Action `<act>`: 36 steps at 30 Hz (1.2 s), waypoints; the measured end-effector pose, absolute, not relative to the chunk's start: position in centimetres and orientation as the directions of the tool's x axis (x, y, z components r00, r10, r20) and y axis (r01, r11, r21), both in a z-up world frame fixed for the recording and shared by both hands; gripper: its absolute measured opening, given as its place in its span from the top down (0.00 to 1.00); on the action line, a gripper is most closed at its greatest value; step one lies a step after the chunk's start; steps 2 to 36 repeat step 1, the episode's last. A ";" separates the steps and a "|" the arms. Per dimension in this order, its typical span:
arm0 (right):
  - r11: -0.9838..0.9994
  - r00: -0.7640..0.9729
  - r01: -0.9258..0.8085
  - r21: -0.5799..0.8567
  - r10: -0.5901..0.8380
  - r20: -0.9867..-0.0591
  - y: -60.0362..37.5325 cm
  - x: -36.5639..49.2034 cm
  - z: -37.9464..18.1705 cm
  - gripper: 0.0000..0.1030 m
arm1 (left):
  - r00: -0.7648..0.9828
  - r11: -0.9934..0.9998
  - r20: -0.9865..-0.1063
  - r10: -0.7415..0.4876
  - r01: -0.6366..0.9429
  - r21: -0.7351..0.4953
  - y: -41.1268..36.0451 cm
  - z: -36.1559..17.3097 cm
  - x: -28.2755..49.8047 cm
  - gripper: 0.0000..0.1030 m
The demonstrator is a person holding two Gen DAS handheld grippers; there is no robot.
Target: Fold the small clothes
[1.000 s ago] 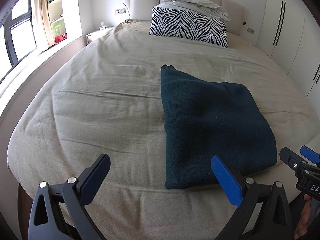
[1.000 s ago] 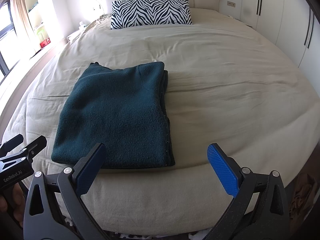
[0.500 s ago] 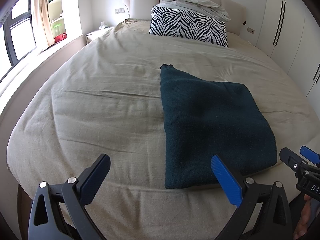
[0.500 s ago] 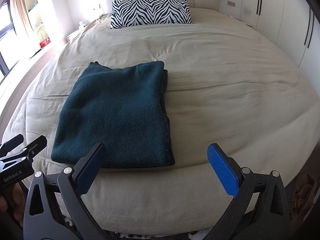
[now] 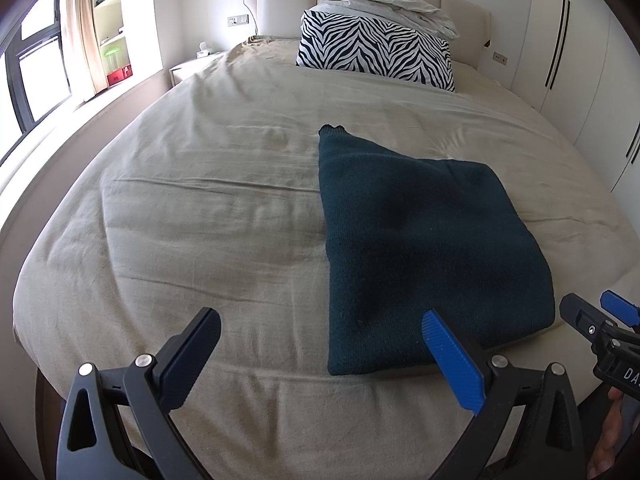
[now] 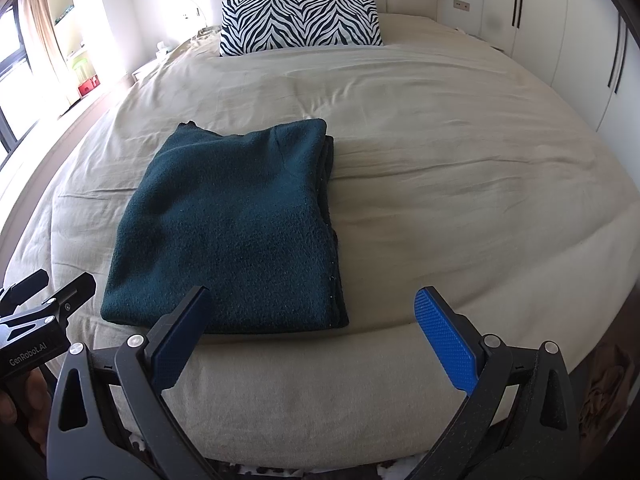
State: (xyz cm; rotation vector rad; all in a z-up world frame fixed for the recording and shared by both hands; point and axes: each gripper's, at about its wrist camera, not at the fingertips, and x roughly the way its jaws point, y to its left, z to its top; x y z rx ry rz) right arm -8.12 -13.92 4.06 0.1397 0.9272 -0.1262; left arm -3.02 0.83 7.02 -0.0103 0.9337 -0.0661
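Observation:
A dark teal knitted garment (image 5: 416, 240) (image 6: 236, 232) lies folded into a rough rectangle near the front edge of the beige bed (image 5: 192, 200) (image 6: 460, 168). My left gripper (image 5: 320, 328) hovers open over the front edge, left of the garment, its right finger just short of the garment's near corner. My right gripper (image 6: 312, 308) is open too, held in front of the garment's right near corner, nothing between its fingers. Each gripper shows at the edge of the other's view: the right gripper (image 5: 600, 332) and the left gripper (image 6: 40, 300).
A zebra-print pillow (image 5: 376, 52) (image 6: 300, 20) with a bundled white duvet (image 5: 384, 0) on top rests at the headboard. White wardrobes (image 5: 580, 60) stand on the right; a window and shelves (image 5: 108, 40) are on the left. A hand (image 5: 608, 436) holds the right gripper.

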 end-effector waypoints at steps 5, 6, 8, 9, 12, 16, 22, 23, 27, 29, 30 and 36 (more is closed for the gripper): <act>0.984 0.594 0.168 0.064 -0.049 -0.803 -13.9 -8.1 4.1 0.00 | 0.593 0.998 -0.803 -0.061 0.052 -0.038 0.9 7.0 -3.0 0.00; 0.984 0.594 0.168 0.064 -0.049 -0.803 -13.9 -8.1 4.1 0.00 | 0.593 0.998 -0.803 -0.061 0.052 -0.038 0.9 7.0 -3.0 0.00; 0.984 0.594 0.168 0.064 -0.049 -0.803 -13.9 -8.1 4.1 0.00 | 0.593 0.998 -0.803 -0.061 0.052 -0.038 0.9 7.0 -3.0 0.00; 0.984 0.594 0.168 0.064 -0.049 -0.803 -13.9 -8.1 4.1 0.00 | 0.593 0.998 -0.803 -0.061 0.052 -0.038 0.9 7.0 -3.0 0.00; 0.984 0.594 0.168 0.064 -0.049 -0.803 -13.9 -8.1 4.1 0.00 | 0.593 0.998 -0.803 -0.061 0.052 -0.038 0.9 7.0 -3.0 0.00; 0.984 0.594 0.168 0.064 -0.049 -0.803 -13.9 -8.1 4.1 0.00 | 0.593 0.998 -0.803 -0.061 0.052 -0.038 0.9 7.0 -3.0 0.00; 0.984 0.594 0.168 0.064 -0.049 -0.803 -13.9 -8.1 4.1 0.00 | 0.593 0.998 -0.803 -0.061 0.052 -0.038 0.9 7.0 -3.0 0.00; 0.984 0.594 0.168 0.064 -0.049 -0.803 -13.9 -8.1 4.1 0.00 | 0.593 0.998 -0.803 -0.061 0.052 -0.038 0.9 7.0 -3.0 0.00; 0.984 0.594 0.168 0.064 -0.049 -0.803 -13.9 -8.1 4.1 0.00 | 0.593 0.998 -0.803 -0.061 0.052 -0.038 0.9 7.0 -3.0 0.00; 0.984 0.594 0.168 0.064 -0.049 -0.803 -13.9 -8.1 4.1 0.00 | 0.593 0.998 -0.803 -0.061 0.052 -0.038 0.9 7.0 -3.0 0.00; 0.984 0.594 0.168 0.064 -0.049 -0.803 -13.9 -8.1 4.1 0.00 | 0.593 0.998 -0.803 -0.061 0.052 -0.038 0.9 7.0 -3.0 0.00; 0.984 0.594 0.168 0.064 -0.049 -0.803 -13.9 -8.1 4.1 0.00 | 0.593 0.998 -0.803 -0.061 0.052 -0.038 0.9 7.0 -3.0 0.00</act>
